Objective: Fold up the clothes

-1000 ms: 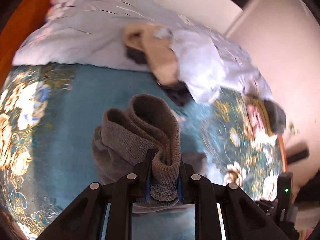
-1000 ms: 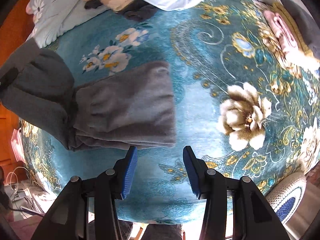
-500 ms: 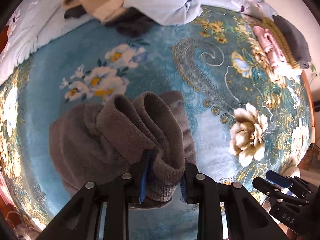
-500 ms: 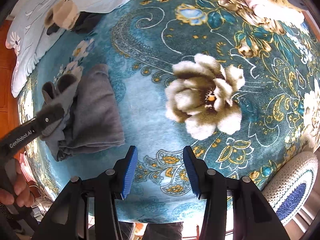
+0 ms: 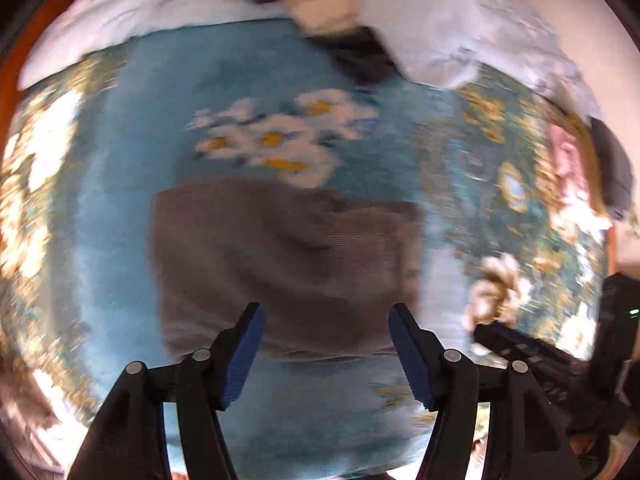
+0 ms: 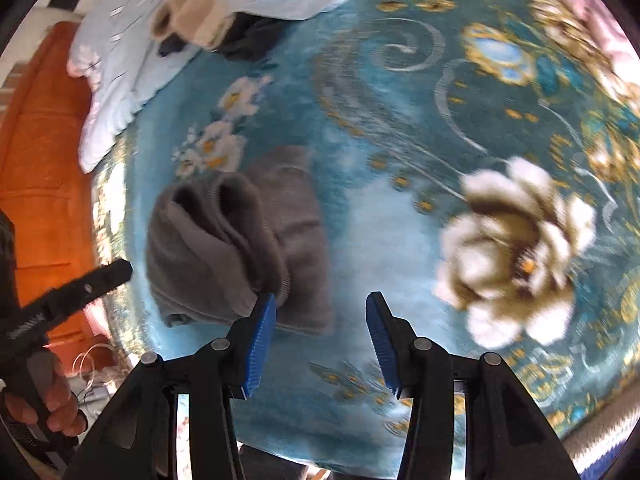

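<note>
A grey knitted garment (image 5: pixel 280 256) lies folded in a bundle on the teal flowered bedspread (image 5: pixel 120 200). In the right wrist view the same grey garment (image 6: pixel 236 240) shows two rolled cuffs on top. My left gripper (image 5: pixel 326 344) hovers open just in front of the bundle, nothing between its blue pads. My right gripper (image 6: pixel 320 336) is open too, its left pad next to the bundle's near right corner. The left gripper's black tip (image 6: pixel 96 280) shows at the left edge, held by a hand (image 6: pixel 56 400).
A pale blue quilt (image 5: pixel 460 20) with a beige garment (image 6: pixel 196 20) and a dark one (image 5: pixel 360 60) lies at the far side. Folded pink and grey clothes (image 5: pixel 580 160) are stacked at the right. An orange wooden bed frame (image 6: pixel 40 160) borders the left.
My left gripper has let go of the grey garment's cuffs and pulled back open; the bundle now rests on the bedspread. The right gripper has swung closer to the bundle.
</note>
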{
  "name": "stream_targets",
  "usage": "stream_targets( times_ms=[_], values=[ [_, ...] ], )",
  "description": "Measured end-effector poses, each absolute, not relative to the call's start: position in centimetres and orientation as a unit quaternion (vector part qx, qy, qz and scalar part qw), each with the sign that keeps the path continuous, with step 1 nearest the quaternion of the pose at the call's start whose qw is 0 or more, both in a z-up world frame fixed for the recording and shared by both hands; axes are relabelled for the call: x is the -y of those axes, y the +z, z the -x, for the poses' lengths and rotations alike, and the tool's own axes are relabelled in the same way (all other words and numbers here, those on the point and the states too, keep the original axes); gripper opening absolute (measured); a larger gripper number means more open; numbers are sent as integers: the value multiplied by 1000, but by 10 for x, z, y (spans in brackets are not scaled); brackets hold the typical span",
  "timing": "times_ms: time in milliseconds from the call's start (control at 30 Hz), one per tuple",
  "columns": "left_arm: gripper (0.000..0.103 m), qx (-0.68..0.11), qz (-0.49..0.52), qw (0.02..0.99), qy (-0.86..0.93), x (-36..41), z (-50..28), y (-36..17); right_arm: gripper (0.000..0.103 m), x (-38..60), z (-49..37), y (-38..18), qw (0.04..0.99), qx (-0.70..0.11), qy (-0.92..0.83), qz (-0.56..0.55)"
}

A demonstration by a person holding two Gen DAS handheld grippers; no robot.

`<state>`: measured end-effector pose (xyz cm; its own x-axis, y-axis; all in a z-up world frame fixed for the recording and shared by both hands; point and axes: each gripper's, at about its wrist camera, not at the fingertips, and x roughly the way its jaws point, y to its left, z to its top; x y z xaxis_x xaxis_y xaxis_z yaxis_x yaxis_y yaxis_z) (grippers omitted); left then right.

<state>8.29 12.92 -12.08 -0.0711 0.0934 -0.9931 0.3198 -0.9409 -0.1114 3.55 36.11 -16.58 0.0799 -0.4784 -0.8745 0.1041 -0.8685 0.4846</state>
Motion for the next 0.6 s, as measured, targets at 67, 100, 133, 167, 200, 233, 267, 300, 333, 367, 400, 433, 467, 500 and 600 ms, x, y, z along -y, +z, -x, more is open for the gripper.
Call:
stream_targets(
  times_ms=[67, 100, 133, 167, 200, 233, 267, 300, 333, 367, 400, 433, 467, 500, 600],
  values=[
    [68, -158, -683, 128, -701, -103, -99, -124, 48, -337, -26, -167, 255, 132, -659, -695],
    [68, -170, -685, 148, -693, -90, -109, -125, 48, -325, -21, -167, 273, 131, -655, -692],
    [68, -181, -685, 166, -686, -78, -119, -126, 50, -312, -18, -167, 291, 124, -653, -688],
    [68, -191, -685, 182, -679, -68, -129, -125, 54, -301, -14, -170, 303, 118, -652, -685],
    [68, -198, -685, 198, -672, -58, -139, -125, 64, -290, -10, -172, 314, 112, -650, -683],
    [68, -204, -686, 211, -666, -52, -148, -124, 64, -282, -7, -177, 320, 107, -646, -685],
    [68, -208, -685, 219, -663, -47, -155, -124, 64, -275, -4, -181, 324, 103, -643, -686],
    [68, -211, -685, 225, -661, -43, -161, -122, 64, -269, -2, -186, 326, 100, -639, -689],
    [68, -214, -684, 230, -659, -40, -167, -121, 64, -264, 0, -191, 326, 96, -636, -693],
    [68, -216, -683, 234, -657, -37, -173, -120, 64, -261, 3, -197, 323, 92, -633, -697],
    [68, -216, -683, 236, -656, -35, -176, -119, 64, -258, 5, -203, 315, 90, -631, -703],
    [68, -217, -683, 237, -656, -34, -179, -119, 64, -256, 6, -209, 307, 88, -628, -710],
    [68, -218, -683, 238, -655, -33, -181, -119, 64, -256, 6, -212, 300, 90, -624, -716],
    [68, -220, -682, 238, -655, -33, -182, -118, 63, -255, 6, -211, 300, 95, -622, -717],
    [68, -224, -682, 235, -655, -33, -183, -119, 26, -253, 3, -207, 299, 109, -618, -719]
  ],
)
